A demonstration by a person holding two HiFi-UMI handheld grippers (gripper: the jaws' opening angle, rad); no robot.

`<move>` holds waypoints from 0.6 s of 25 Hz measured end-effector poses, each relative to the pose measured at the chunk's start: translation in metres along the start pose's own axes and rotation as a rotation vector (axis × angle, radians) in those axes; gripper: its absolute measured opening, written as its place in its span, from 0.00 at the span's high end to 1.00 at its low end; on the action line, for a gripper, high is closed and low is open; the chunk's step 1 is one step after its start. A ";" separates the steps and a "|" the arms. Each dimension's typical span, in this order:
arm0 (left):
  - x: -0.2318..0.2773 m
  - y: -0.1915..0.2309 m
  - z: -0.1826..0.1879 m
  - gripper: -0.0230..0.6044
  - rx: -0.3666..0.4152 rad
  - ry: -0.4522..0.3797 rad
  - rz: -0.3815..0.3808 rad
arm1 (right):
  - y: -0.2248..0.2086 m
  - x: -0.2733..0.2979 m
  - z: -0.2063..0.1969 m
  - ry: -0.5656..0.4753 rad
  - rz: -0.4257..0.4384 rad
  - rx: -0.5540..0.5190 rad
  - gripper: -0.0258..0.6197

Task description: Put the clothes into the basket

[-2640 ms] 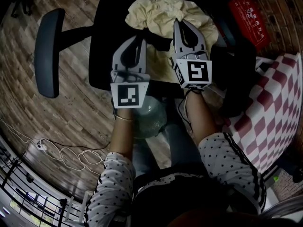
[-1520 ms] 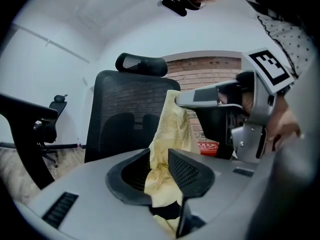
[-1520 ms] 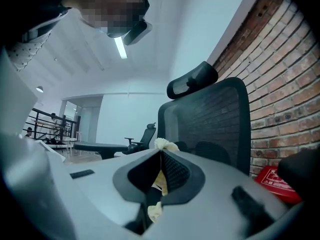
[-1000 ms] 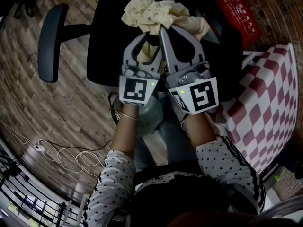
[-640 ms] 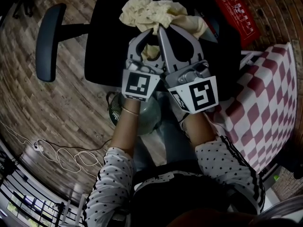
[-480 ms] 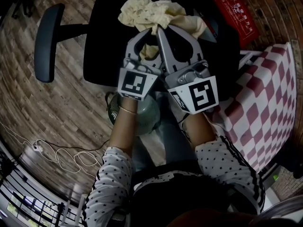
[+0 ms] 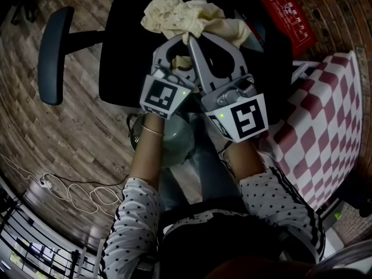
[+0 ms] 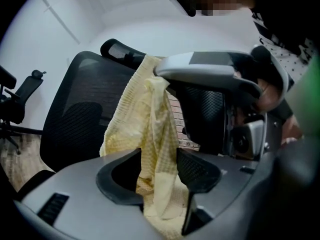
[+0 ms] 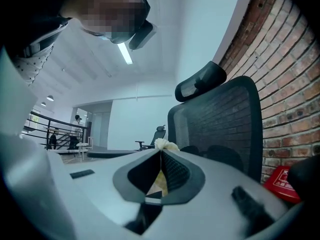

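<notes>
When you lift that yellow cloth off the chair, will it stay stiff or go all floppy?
Probably floppy: the yellow cloth hangs in soft folds from where the right gripper pinches it. It looks thin, so likely light; one small pinch carries it. It might drag on the chair.

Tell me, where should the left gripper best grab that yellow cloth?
Probably the hanging band of the yellow cloth under the right gripper, which pinches its top. It drapes down narrow, already between the jaws of the left gripper, which have just been opening. Come in level from the person's side.
</notes>
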State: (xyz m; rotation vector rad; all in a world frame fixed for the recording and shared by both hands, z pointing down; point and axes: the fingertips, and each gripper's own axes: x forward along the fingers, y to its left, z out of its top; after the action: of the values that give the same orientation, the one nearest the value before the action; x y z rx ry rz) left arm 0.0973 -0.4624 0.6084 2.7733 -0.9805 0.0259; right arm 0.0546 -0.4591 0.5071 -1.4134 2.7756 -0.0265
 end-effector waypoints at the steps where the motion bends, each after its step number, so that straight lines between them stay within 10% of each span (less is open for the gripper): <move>1: 0.001 0.000 0.000 0.63 -0.005 -0.003 -0.002 | 0.000 0.000 0.000 -0.001 0.001 0.001 0.91; 7: -0.002 0.005 0.007 0.91 0.026 -0.038 0.029 | 0.003 0.001 0.006 -0.015 0.015 0.006 0.91; 15: -0.011 0.001 0.023 0.93 0.018 -0.073 0.022 | 0.002 -0.004 0.025 -0.053 0.031 0.014 0.91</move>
State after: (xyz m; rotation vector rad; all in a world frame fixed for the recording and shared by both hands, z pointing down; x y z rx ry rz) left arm 0.0869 -0.4604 0.5848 2.7984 -1.0328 -0.0636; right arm 0.0563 -0.4553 0.4819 -1.3469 2.7489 -0.0080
